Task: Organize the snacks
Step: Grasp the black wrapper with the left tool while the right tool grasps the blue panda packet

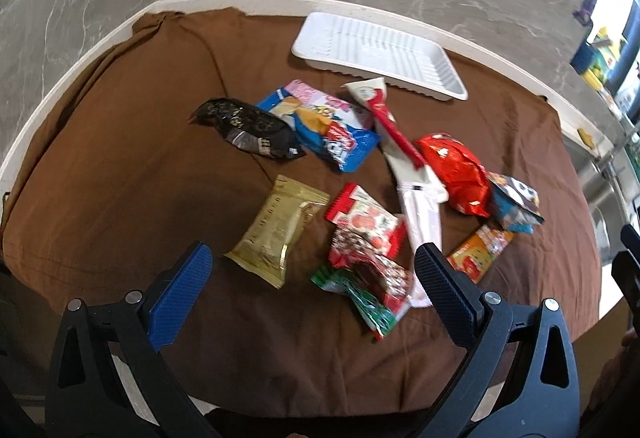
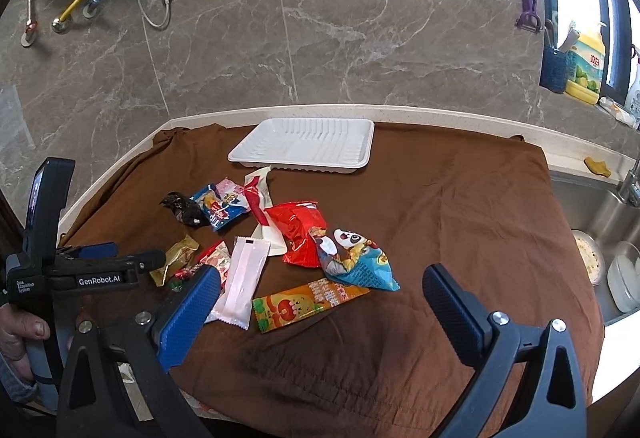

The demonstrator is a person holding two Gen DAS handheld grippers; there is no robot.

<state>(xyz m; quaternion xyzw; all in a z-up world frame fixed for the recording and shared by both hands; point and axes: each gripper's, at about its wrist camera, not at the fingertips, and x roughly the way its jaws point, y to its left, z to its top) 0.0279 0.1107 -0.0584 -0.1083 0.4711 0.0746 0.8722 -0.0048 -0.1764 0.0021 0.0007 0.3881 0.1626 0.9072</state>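
Several snack packets lie scattered on a brown cloth (image 1: 120, 166). Among them are a gold packet (image 1: 276, 230), a black packet (image 1: 248, 128), a blue cartoon packet (image 1: 320, 126), a red bag (image 1: 456, 170) and an orange strip packet (image 2: 308, 302). An empty white tray (image 1: 380, 54) sits at the back; it also shows in the right wrist view (image 2: 308, 146). My left gripper (image 1: 312, 286) is open and empty, just above the near packets. My right gripper (image 2: 320, 310) is open and empty, near the orange strip and a white packet (image 2: 242, 282).
A grey marble wall rises behind the white counter edge (image 2: 440, 114). A steel sink (image 2: 600, 222) with bowls lies to the right. Bottles and a utensil holder (image 2: 554, 70) stand at the far right. The left gripper's body (image 2: 80, 274) shows at the left of the right wrist view.
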